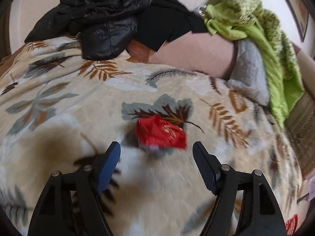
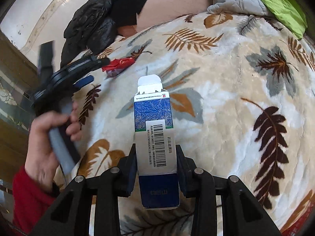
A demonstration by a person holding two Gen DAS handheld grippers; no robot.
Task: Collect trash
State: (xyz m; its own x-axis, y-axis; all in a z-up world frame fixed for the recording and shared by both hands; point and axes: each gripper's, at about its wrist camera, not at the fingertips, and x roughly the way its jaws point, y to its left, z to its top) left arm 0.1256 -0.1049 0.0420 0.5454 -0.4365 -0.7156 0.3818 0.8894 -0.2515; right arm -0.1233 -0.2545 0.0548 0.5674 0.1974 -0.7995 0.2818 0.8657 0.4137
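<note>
A leaf-patterned blanket (image 1: 78,102) covers the bed. A crumpled wrapper (image 1: 160,132) lies on it, just ahead of the left gripper (image 1: 156,150) and between the lines of its 2 spread fingers, touching neither. Behind, at the blanket's far edge, a puffer jacket (image 1: 102,17) is heaped to the left, with a green cloth (image 1: 256,31) draped over a quilted pad (image 1: 250,68) to the right. The right gripper (image 2: 156,155) grips a medicine carton (image 2: 154,129) above the blanket, its opened flap pointing forward. The wrapper lies ahead and left of it.
</note>
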